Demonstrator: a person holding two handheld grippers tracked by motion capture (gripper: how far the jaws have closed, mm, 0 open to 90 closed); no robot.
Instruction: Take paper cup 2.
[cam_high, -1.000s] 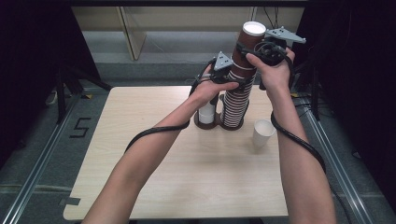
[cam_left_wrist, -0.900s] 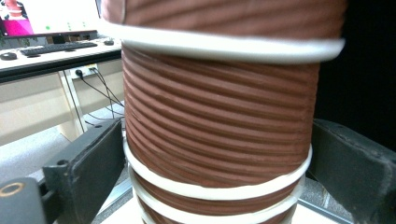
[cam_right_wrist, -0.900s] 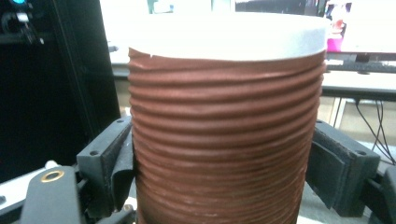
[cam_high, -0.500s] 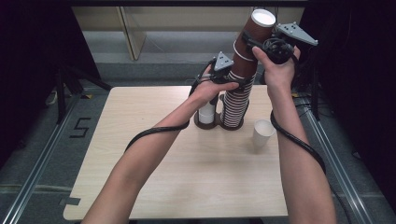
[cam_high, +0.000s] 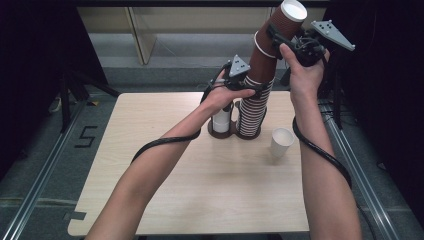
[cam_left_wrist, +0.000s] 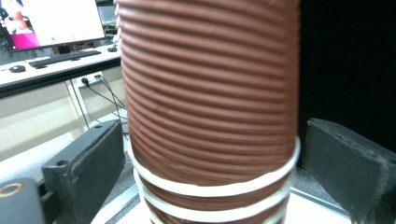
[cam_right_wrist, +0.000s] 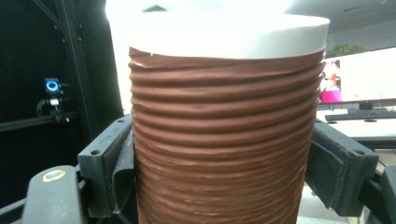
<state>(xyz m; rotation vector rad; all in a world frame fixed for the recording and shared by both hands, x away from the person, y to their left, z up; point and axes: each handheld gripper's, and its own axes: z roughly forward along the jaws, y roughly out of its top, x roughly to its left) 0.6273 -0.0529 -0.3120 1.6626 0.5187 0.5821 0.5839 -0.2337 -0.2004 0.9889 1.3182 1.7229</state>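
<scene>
Stack (cam_high: 254, 107): brown ribbed cups standing on the table (cam_high: 165, 200), beside a holder with white cups (cam_high: 220, 120).
Left gripper (cam_high: 255, 90): jaws around the stack's upper part; in its own view the stack (cam_left_wrist: 210, 107) sits between them, grip uncertain.
Right gripper (cam_high: 277, 40): clamped on the top cups (cam_high: 275, 37), tilted above the stack; pads press the ribbed wall (cam_right_wrist: 224, 154).
White cup (cam_high: 281, 143): alone, right of the stack.

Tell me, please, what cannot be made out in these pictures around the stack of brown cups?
- High view: the left tool has its jaws behind the brown cup stack, so their contact is hidden.
- Left gripper view: the stack's top and base are cut off by the frame edges.
- Right gripper view: the top cup hides the table; its white rim is overexposed.
- High view: the white cup is partly hidden by the left hand.
</scene>
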